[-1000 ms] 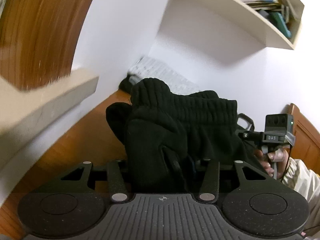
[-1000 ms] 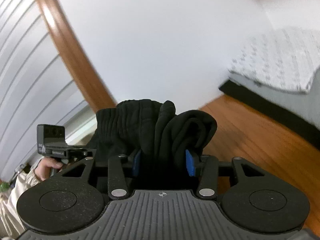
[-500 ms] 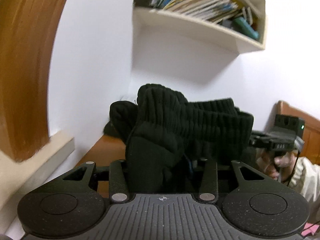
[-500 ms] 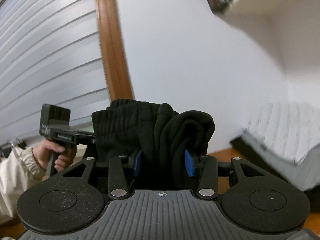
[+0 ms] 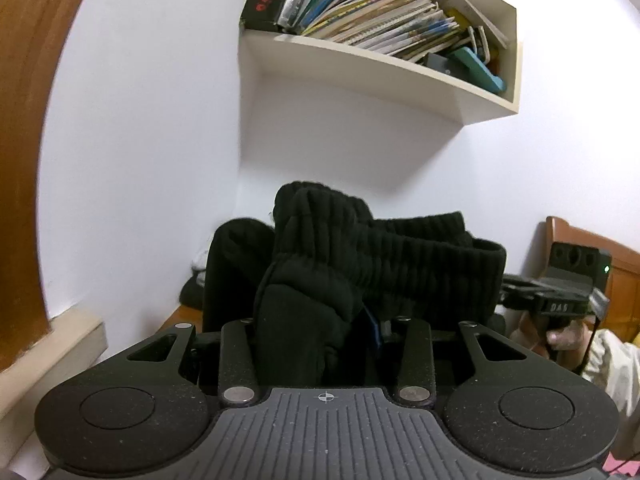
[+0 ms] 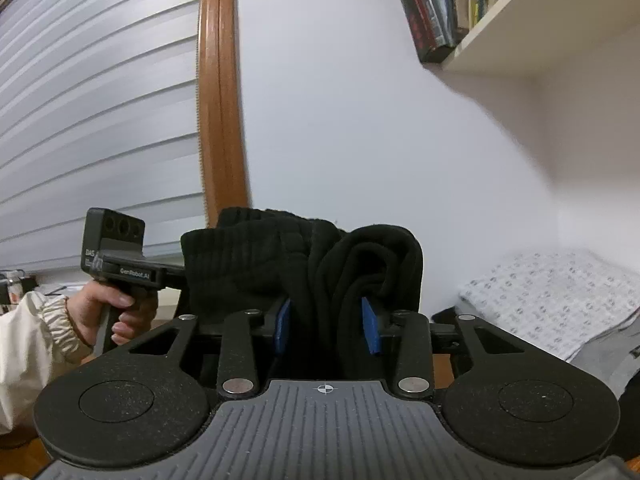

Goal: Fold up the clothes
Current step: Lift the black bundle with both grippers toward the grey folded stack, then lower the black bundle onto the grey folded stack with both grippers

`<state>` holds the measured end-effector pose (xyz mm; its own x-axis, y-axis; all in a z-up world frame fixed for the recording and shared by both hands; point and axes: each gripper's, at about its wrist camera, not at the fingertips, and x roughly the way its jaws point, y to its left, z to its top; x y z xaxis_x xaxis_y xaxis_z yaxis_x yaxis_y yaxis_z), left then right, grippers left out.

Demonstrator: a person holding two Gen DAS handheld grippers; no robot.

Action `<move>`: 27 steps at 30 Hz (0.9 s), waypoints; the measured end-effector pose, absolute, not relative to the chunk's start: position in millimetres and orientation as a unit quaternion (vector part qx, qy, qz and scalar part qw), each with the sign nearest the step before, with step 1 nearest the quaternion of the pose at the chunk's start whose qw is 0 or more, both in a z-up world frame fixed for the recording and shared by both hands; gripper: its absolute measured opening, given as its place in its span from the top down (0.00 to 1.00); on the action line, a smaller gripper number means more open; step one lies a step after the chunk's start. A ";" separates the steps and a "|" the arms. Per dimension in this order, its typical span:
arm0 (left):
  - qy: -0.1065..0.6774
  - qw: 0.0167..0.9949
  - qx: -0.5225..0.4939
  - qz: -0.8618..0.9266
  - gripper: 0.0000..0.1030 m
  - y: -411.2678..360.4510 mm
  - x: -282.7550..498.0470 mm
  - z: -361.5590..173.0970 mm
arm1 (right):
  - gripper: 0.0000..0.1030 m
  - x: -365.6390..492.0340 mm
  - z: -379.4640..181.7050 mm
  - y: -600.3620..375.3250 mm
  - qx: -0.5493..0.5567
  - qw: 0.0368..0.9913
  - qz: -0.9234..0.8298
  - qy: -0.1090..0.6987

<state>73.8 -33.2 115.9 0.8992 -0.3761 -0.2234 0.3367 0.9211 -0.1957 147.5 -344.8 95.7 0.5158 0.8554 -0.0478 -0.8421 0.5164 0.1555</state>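
Note:
A black garment with a ribbed waistband (image 5: pixel 380 256) hangs bunched between my two grippers, held up in the air in front of the white wall. My left gripper (image 5: pixel 320 332) is shut on one end of the black garment; the cloth hides its pads. My right gripper (image 6: pixel 326 330) is shut on the other end of the garment (image 6: pixel 360 264), with blue pads (image 6: pixel 370 330) pressed against the folds. The right gripper's body shows in the left wrist view (image 5: pixel 568 284), and the left gripper's body shows in the right wrist view (image 6: pixel 116 256).
A wall shelf (image 5: pixel 380 60) packed with books hangs above. A window with white blinds (image 6: pixel 100 100) and a wooden frame (image 6: pixel 220 120) is at the left. A grey patterned folded cloth (image 6: pixel 552 300) lies at the right. A wooden headboard (image 5: pixel 600 252) stands at the far right.
Both grippers have risen and tilted upward with the black garment; the wooden surface has dropped out of view and the shelf and window now fill the background.

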 end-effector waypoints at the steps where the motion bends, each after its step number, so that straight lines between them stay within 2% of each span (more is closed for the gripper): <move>1: 0.126 0.971 -0.076 -0.186 0.59 -33.8 76.7 116.7 | 0.65 148.0 95.4 -345.2 0.056 0.869 0.488 0.057; 3: 0.119 0.971 -0.078 -0.194 0.73 -34.7 82.2 118.5 | 0.66 148.9 94.8 -346.0 0.049 0.871 0.486 0.053; 5: 0.120 0.969 -0.084 -0.199 0.74 -32.8 87.8 118.0 | 0.69 150.2 93.9 -347.4 0.046 0.871 0.486 0.049; 7: 0.143 0.970 -0.083 -0.177 0.74 -29.5 97.0 112.5 | 0.81 152.3 92.9 -348.7 0.045 0.870 0.488 0.047; 9: 0.165 0.971 -0.081 -0.156 0.71 -26.3 106.1 107.0 | 0.98 161.5 90.1 -348.1 0.046 0.875 0.477 0.071; 11: 0.187 0.970 -0.080 -0.134 0.67 -23.0 115.3 101.6 | 0.97 174.4 84.2 -346.6 0.044 0.880 0.460 0.110; 12: 0.198 0.969 -0.079 -0.122 0.66 -21.4 119.8 98.9 | 0.92 180.9 76.8 -347.4 0.036 0.888 0.440 0.126; 14: 0.215 0.968 -0.077 -0.104 0.54 -18.2 125.1 94.1 | 0.87 192.2 61.6 -352.8 0.029 0.900 0.404 0.162; 15: 0.218 0.968 -0.075 -0.099 0.49 -16.8 123.4 92.4 | 0.77 195.0 56.0 -357.6 0.034 0.901 0.395 0.173; 16: 0.218 0.968 -0.076 -0.096 0.35 -14.3 121.4 92.0 | 0.68 197.1 50.8 -362.6 0.040 0.902 0.389 0.182; 17: 0.215 0.969 -0.080 -0.094 0.26 -11.2 119.0 92.2 | 0.51 198.0 47.2 -367.1 0.045 0.903 0.383 0.189; 18: 0.213 0.969 -0.084 -0.091 0.26 -8.0 116.6 92.5 | 0.44 198.9 45.5 -370.5 0.054 0.901 0.384 0.193; 27: 0.235 0.962 -0.109 -0.085 0.26 4.3 132.3 82.1 | 0.38 237.7 51.6 -342.2 0.102 0.860 0.432 0.253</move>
